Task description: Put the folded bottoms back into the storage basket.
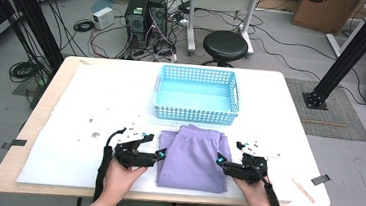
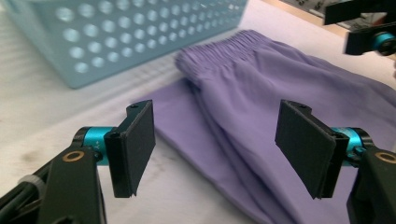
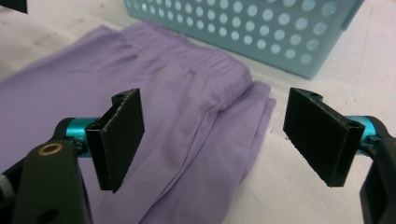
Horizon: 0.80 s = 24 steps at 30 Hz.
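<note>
A folded pair of purple shorts (image 1: 193,159) lies flat near the table's front edge, its elastic waistband toward the light blue basket (image 1: 195,115). My left gripper (image 1: 162,154) sits at the left edge of the shorts (image 2: 261,107), open, nothing pinched between its pads. My right gripper (image 1: 219,160) sits at the right edge of the shorts (image 3: 177,107), also open with the fabric below and beyond its jaws. Both point inward at the cloth. In the left gripper view the other gripper (image 2: 373,32) shows at the top right.
The perforated blue basket (image 2: 116,32) (image 3: 261,32) stands just behind the shorts. A white sheet (image 1: 88,125) covers the wooden table, with a few dark specks at the left. Beyond the table are a black stool (image 1: 225,45), computer towers and cables on the floor.
</note>
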Each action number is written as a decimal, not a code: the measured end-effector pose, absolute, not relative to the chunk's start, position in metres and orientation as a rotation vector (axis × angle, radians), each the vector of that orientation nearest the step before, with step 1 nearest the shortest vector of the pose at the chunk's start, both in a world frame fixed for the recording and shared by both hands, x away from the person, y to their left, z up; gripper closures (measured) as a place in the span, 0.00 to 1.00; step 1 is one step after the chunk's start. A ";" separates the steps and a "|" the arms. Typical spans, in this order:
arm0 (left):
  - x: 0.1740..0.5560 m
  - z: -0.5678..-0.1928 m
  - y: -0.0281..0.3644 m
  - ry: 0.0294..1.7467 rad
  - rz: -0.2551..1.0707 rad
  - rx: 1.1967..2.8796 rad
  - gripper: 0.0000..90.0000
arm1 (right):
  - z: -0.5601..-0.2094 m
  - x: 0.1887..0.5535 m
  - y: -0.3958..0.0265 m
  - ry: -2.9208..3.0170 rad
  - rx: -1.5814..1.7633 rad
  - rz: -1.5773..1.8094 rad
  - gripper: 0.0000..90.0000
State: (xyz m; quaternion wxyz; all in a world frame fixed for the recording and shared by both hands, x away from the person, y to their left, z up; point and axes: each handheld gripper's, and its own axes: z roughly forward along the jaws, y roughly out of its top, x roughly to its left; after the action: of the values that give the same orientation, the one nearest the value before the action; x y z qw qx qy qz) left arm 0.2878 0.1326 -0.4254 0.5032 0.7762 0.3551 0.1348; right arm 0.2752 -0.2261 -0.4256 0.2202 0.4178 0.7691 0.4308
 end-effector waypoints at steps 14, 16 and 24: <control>0.290 -0.450 0.118 1.021 0.256 2.017 0.31 | -0.440 0.274 -0.222 2.230 1.278 1.114 0.23; 0.290 -0.450 0.117 1.027 0.258 2.020 0.31 | -0.443 0.276 -0.222 2.249 1.316 1.086 0.23; 0.294 -0.450 0.118 1.070 0.174 1.957 0.31 | -0.447 0.282 -0.220 2.318 1.407 1.045 0.25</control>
State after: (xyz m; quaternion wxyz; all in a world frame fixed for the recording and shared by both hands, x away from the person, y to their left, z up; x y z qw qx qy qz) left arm 0.2940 0.1176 -0.4503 0.4369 0.7868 0.4303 0.0698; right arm 0.2820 -0.2203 -0.4472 0.1175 0.4809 0.7922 0.3570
